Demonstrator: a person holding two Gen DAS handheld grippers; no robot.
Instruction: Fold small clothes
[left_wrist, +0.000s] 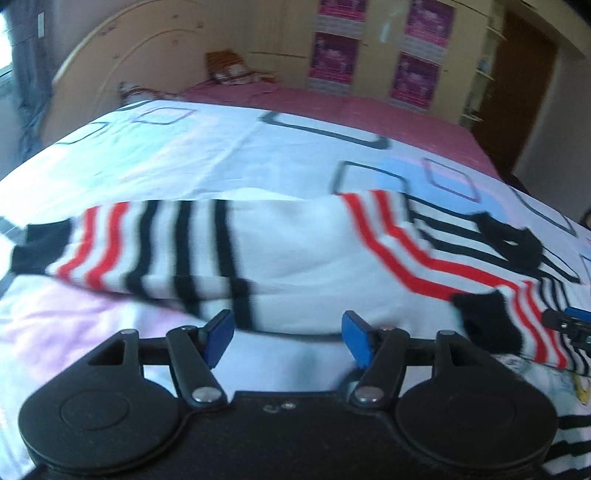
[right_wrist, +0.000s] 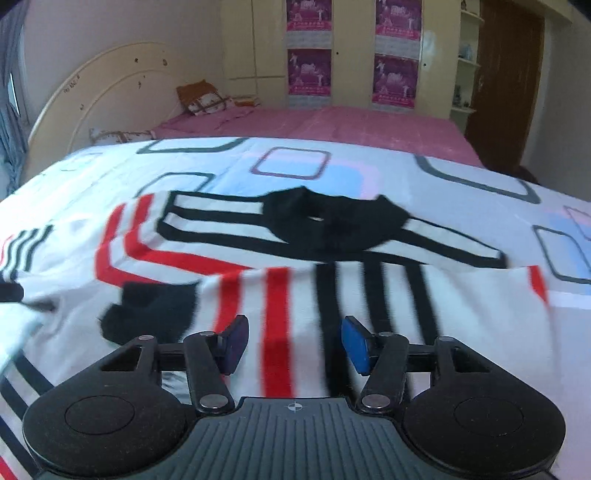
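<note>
Currently, a striped top (right_wrist: 295, 266) is being shown spread over a patterned sheet (right_wrist: 303, 166) on a bed, white with red and black bands and black trim. In the right wrist view its black collar (right_wrist: 332, 221) is lying at the far side of the garment, and a black cuff (right_wrist: 151, 310) is resting on the cloth to the left of the gripper. The right gripper (right_wrist: 293, 343) is being held above the red and black stripes with its jaws parted and nothing pinched between the blue pads. In the left wrist view the left gripper (left_wrist: 288, 338) is likewise being held open, its pads standing apart just at the near hem of the top (whether they are brushing the fabric cannot be told, since the picture is smeared by motion). A sleeve (left_wrist: 122, 251) is being seen stretched out to the left there, ending in a black cuff. Beyond the sheet, pink bedding (right_wrist: 332, 122) is reaching toward a cream headboard (right_wrist: 96, 88), and magenta posters (right_wrist: 395, 77) are hanging on the cupboard doors behind.
</note>
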